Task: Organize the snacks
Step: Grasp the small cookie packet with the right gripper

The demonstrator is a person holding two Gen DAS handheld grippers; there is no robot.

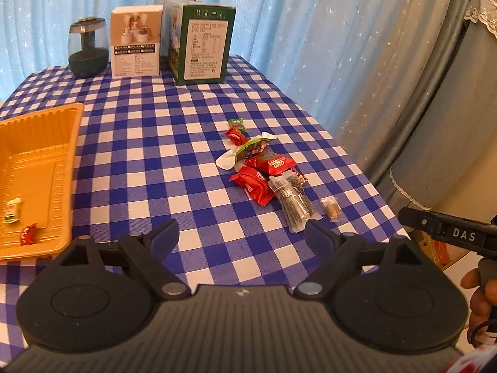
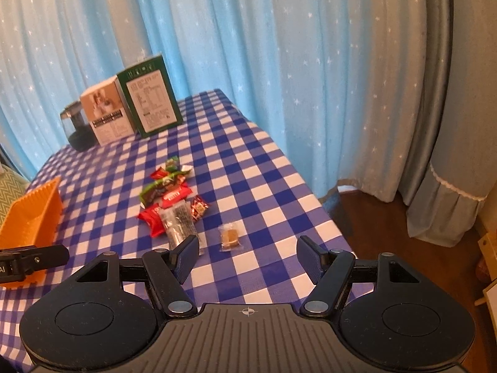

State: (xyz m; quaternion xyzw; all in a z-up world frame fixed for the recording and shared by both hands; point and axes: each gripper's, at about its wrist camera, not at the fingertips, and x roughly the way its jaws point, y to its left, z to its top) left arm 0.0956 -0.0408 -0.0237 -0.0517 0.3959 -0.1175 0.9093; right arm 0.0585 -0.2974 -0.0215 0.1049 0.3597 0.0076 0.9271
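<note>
A heap of wrapped snacks (image 1: 264, 164) lies on the blue checked tablecloth, also in the right wrist view (image 2: 170, 202): red packets, a green packet, a clear pack of dark sticks (image 1: 293, 202). A small clear-wrapped brown sweet (image 1: 330, 208) lies apart, also in the right wrist view (image 2: 230, 236). An orange tray (image 1: 46, 155) on the left holds two small sweets (image 1: 18, 220). My left gripper (image 1: 242, 236) is open and empty, above the cloth short of the heap. My right gripper (image 2: 247, 258) is open and empty, just short of the brown sweet.
A dark glass jar (image 1: 88, 46), a white box (image 1: 136, 40) and a green box (image 1: 202, 40) stand at the table's far edge. Blue starred curtains hang behind. The table's right edge (image 2: 310, 186) drops to a wooden floor. The orange tray (image 2: 34, 217) is left.
</note>
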